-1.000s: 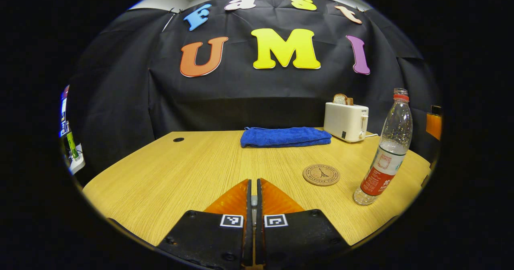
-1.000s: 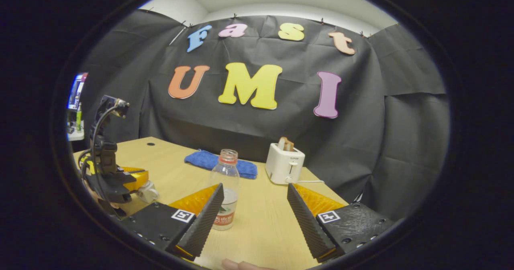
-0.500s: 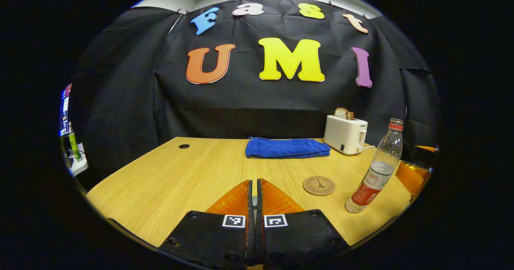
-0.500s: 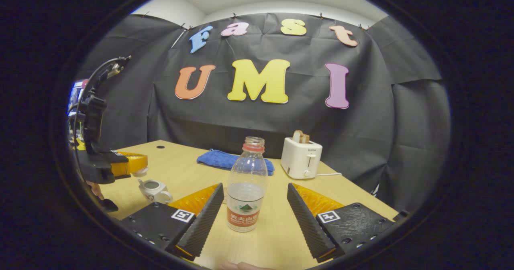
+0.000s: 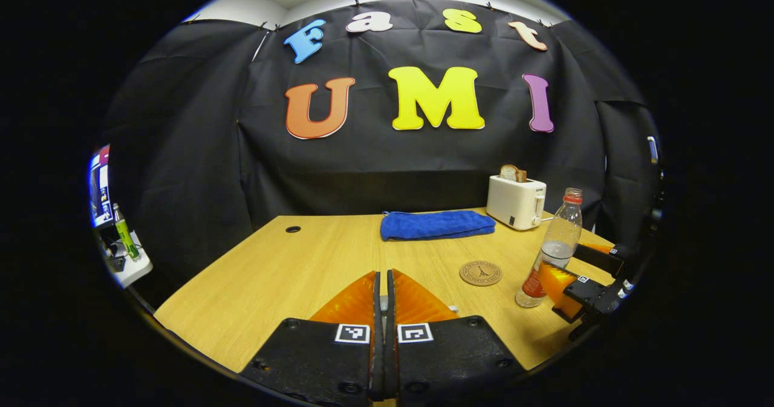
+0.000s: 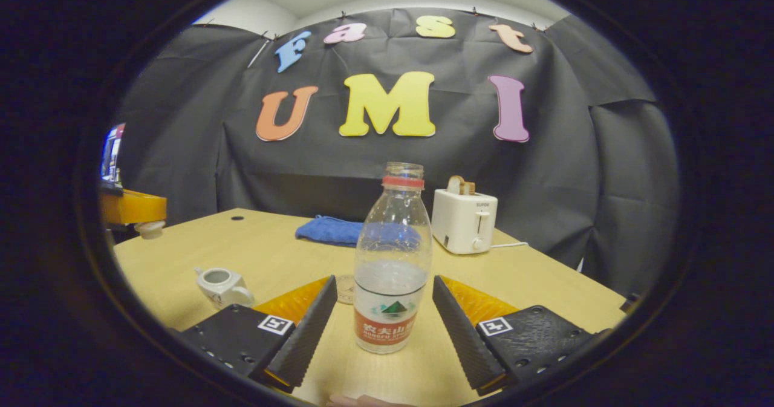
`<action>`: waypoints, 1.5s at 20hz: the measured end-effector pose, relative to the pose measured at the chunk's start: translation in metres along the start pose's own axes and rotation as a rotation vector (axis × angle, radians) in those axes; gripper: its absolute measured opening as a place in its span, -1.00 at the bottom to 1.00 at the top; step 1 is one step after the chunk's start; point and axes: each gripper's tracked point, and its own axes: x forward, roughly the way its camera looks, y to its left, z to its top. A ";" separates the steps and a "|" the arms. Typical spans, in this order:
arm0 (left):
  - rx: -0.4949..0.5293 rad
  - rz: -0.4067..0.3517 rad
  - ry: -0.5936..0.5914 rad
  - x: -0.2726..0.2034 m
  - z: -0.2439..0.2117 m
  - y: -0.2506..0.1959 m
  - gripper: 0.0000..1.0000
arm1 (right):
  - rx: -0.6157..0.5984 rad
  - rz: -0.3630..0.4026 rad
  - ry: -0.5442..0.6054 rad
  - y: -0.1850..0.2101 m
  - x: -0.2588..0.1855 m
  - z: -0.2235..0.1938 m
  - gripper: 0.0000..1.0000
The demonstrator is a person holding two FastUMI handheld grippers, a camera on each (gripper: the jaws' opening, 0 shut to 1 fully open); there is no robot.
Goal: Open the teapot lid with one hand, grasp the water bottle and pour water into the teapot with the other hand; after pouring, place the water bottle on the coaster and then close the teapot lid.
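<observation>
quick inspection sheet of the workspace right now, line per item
surface: wooden table, bare between items, one round hole near the far left corner
job's things: water bottle upright, uncapped, partly filled; teapot open, no lid on it; teapot lid lifted in the left gripper; coaster bare
clutter: blue towel folded at the back; toaster with bread in it
grippers: left gripper shut on the lid; right gripper open, fingers either side of the bottle, not touching it
cables: white cord from the toaster
surroundings: black cloth wall; screen and shelf at far left
</observation>
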 end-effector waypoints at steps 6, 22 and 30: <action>-0.050 0.002 0.022 -0.005 0.000 0.016 -0.94 | 0.025 -0.014 0.018 -0.004 0.020 0.009 0.93; -0.055 -0.006 -0.006 -0.015 0.011 0.058 -0.94 | -0.317 -0.077 0.055 -0.004 0.015 0.028 0.51; -0.096 0.042 -0.027 -0.024 0.018 0.096 -0.94 | -0.613 -0.102 0.057 0.028 0.014 0.023 0.50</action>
